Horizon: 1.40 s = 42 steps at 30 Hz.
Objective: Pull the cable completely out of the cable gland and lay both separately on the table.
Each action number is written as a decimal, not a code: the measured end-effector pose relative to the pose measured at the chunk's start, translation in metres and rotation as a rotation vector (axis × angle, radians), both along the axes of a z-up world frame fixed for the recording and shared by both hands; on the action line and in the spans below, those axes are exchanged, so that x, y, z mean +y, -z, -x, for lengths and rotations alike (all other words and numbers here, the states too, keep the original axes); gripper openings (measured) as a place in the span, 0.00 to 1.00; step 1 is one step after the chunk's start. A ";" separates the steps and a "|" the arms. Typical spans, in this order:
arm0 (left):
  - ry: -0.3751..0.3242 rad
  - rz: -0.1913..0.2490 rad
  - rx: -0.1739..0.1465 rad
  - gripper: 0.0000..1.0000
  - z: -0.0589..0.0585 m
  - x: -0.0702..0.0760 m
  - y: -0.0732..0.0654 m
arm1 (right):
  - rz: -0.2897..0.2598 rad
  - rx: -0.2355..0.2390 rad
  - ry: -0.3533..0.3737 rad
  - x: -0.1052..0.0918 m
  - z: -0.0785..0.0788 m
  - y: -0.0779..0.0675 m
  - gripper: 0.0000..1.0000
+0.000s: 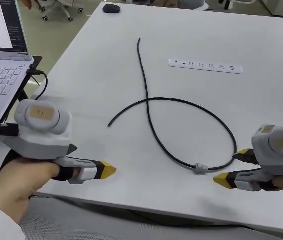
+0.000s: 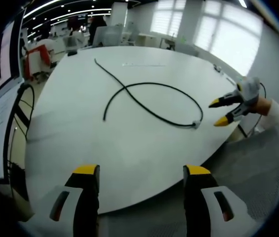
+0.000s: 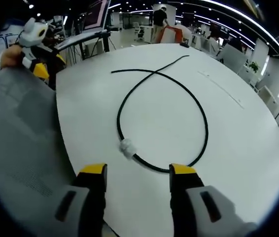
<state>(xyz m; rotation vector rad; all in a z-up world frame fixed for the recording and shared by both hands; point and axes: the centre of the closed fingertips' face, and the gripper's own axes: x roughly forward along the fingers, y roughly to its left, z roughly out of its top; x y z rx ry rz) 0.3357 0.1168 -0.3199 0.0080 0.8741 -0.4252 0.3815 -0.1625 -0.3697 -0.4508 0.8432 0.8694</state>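
Observation:
A black cable lies on the white table in one crossed loop, also seen as the cable and the cable. A small grey cable gland sits threaded on the cable at the loop's near side, the gland close ahead of my right gripper. My right gripper is open just right of the gland, nothing between its jaws. My left gripper is open and empty at the near left edge, the left gripper well apart from the cable.
A white power strip lies at the back right. A laptop stands off the table's left side with dark leads hanging. A black mouse rests at the far edge. Office chairs stand behind.

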 end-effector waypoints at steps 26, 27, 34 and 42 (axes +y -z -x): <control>0.020 0.025 0.017 0.69 0.001 -0.006 0.004 | -0.054 0.004 -0.335 0.035 -0.016 0.036 0.25; 0.019 0.026 0.017 0.69 0.001 -0.006 0.004 | -0.052 0.006 -0.342 0.035 -0.016 0.037 0.24; 0.026 0.033 0.011 0.69 0.000 -0.008 0.003 | -0.048 0.023 -0.344 0.038 -0.020 0.043 0.23; 0.031 0.035 0.012 0.68 0.001 -0.009 0.002 | -0.043 0.040 -0.349 0.039 -0.017 0.049 0.13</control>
